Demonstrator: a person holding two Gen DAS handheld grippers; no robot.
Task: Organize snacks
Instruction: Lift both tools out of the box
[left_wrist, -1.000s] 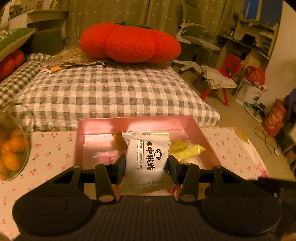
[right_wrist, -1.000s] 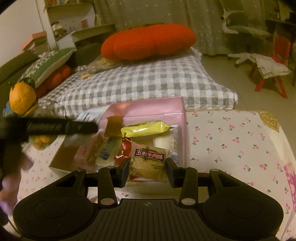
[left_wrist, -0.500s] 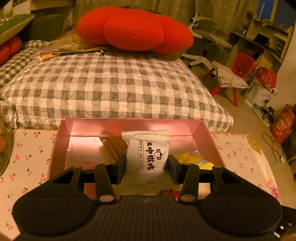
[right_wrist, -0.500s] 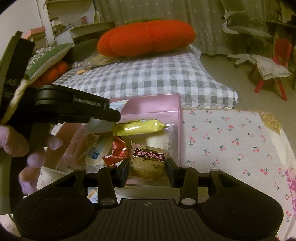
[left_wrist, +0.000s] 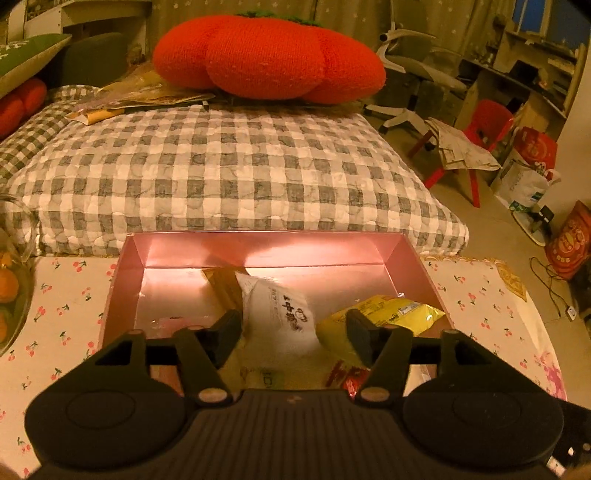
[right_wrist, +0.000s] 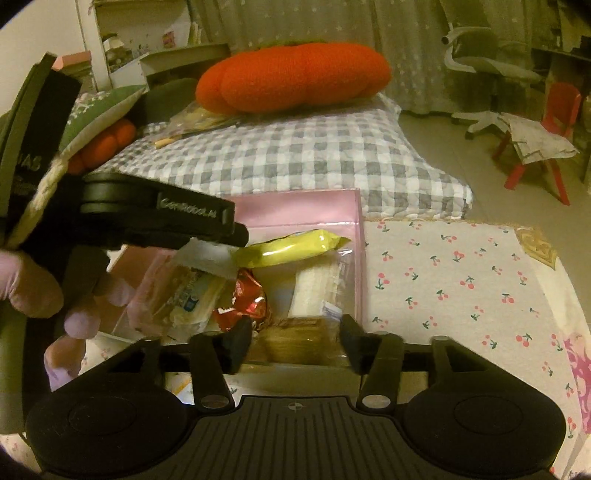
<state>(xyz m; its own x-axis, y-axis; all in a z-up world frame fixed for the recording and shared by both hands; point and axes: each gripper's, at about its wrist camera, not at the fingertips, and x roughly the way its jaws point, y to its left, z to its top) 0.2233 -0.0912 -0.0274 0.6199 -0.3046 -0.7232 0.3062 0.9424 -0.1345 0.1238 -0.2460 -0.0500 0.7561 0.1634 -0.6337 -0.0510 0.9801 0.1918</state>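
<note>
Cherry-print tablecloth – pink box; white snack packet dropped, both grippers just released.

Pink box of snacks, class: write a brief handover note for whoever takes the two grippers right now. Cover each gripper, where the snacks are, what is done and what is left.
Left gripper: open; its jaws have just been opening. The white packet is tipping into the pink box, free of the pads.
Right gripper: open, jaws just opened too. The brown biscuit pack lies between them at the box's near edge, ungripped.
In the box: yellow packet, red wrapper and other snacks.
Done: both packets released.
Left: probably pull both grippers back and check for loose snacks; none show on the cherry-print cloth.
</note>
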